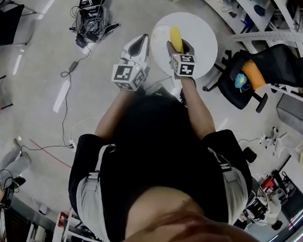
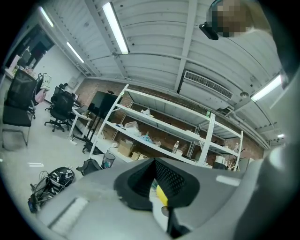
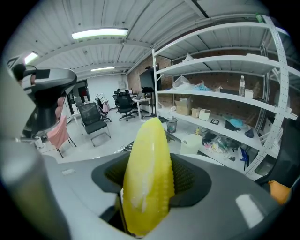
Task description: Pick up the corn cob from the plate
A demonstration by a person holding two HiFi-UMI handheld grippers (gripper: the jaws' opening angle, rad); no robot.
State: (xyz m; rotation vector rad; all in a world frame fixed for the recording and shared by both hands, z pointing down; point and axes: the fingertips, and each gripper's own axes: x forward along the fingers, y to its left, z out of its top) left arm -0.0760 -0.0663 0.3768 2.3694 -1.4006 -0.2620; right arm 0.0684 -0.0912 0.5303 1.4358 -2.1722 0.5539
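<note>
over on the left, a tangle of cables (image 1: 92, 10) lies on the grey floor (image 1: 41, 69), well apart from the action. moving in, the left gripper (image 1: 139, 42) is held out in front of the person, just beside the left edge of the round white table (image 1: 203, 44). its jaws stand a narrow slit apart with nothing between them, so that one is released and empty, and through the slit you catch a sliver of yellow beyond. next, on the left part of the table, there's a pale plate (image 1: 158, 33), hard to pick out against the white top. and here's the main event: the right gripper (image 1: 175, 48) is clenched on the corn cob (image 1: 176, 36), pads pressing on its sides, the rounded yellow tip sticking out well past the jaws into open air. from above, the cob lines up with the plate's right rim, over the table. whether it's clear of the plate i can't judge from that angle, but nothing touches its tip. the person's arm (image 1: 196, 103) runs back from that gripper to a black top. further right, a black office chair (image 1: 271, 67) stands near the table with something orange (image 1: 254, 73) on it, and white shelves (image 3: 220, 61) loaded with boxes and bottles line the brick wall.
</note>
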